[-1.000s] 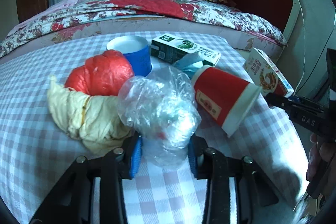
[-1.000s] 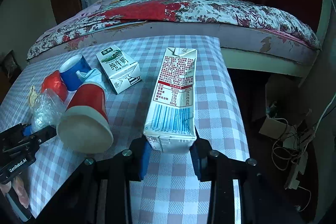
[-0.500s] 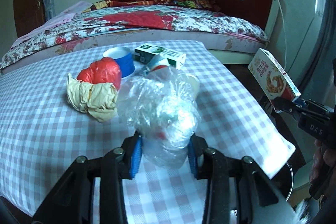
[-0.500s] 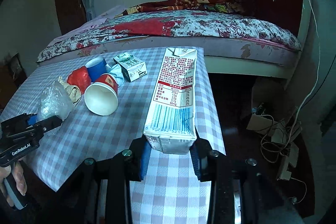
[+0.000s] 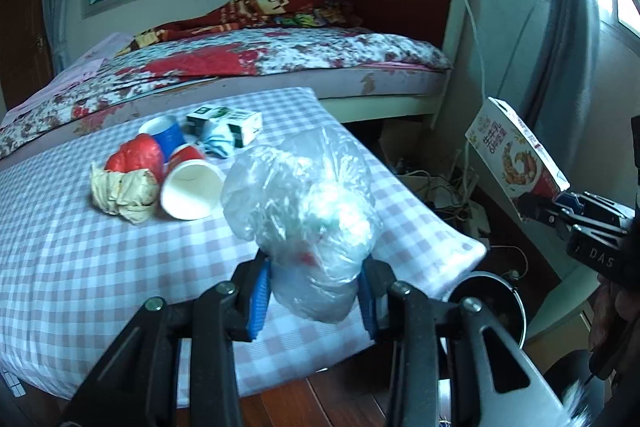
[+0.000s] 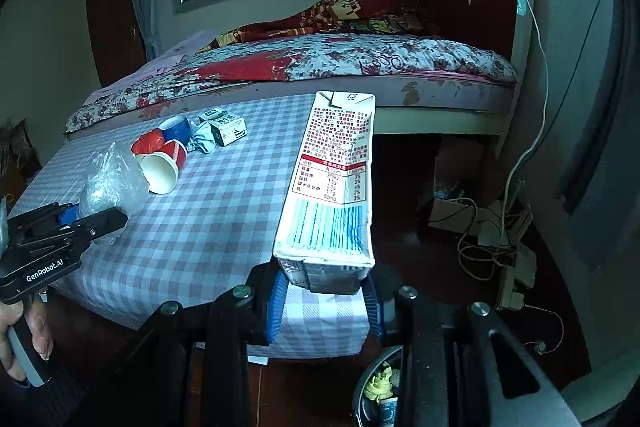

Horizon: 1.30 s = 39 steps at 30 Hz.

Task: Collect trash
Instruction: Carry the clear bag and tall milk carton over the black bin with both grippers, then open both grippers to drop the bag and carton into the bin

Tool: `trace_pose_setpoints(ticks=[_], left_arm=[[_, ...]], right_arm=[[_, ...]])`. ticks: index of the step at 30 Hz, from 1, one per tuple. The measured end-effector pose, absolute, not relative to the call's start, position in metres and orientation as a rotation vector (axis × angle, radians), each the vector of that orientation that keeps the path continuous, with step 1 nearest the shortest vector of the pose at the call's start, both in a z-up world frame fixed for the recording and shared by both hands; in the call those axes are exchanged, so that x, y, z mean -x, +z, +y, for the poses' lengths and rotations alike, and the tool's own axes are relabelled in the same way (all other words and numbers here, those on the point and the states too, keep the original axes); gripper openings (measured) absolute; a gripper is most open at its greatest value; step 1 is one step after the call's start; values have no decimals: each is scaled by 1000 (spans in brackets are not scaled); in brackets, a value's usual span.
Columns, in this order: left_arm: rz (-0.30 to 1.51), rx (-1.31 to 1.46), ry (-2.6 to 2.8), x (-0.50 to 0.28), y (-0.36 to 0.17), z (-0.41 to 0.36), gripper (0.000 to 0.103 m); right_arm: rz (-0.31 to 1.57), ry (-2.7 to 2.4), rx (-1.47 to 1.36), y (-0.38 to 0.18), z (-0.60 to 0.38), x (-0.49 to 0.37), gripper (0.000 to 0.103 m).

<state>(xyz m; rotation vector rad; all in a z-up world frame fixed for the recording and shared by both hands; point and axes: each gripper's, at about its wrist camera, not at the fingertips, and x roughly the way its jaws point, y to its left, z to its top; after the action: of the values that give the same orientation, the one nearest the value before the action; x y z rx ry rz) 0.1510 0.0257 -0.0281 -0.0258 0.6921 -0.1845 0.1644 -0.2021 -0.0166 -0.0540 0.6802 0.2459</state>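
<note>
My left gripper is shut on a crumpled clear plastic bag, held above the table's near right corner; it also shows in the right wrist view. My right gripper is shut on a tall white milk carton, held off the table's right edge; the carton also shows in the left wrist view. A dark round trash bin stands on the floor below, with trash inside.
On the checked table lie a red paper cup, a blue cup, a red bag, yellowish crumpled paper, a small green-white carton. A bed stands behind. Cables lie on the floor.
Both grippers have pulled back from the table toward its near right corner with their loads. The trash bin has come into view below.
</note>
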Motion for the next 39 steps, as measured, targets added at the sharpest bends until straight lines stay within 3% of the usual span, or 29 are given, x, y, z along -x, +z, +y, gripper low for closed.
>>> trace_pose_setpoints(ticks=[19, 39], left_arm=[[727, -55, -434, -130, -42, -86, 38], [940, -199, -693, -136, -131, -212, 38]], right_arm=[[727, 119, 43, -40, -295, -107, 35], [945, 125, 116, -132, -372, -84, 36]])
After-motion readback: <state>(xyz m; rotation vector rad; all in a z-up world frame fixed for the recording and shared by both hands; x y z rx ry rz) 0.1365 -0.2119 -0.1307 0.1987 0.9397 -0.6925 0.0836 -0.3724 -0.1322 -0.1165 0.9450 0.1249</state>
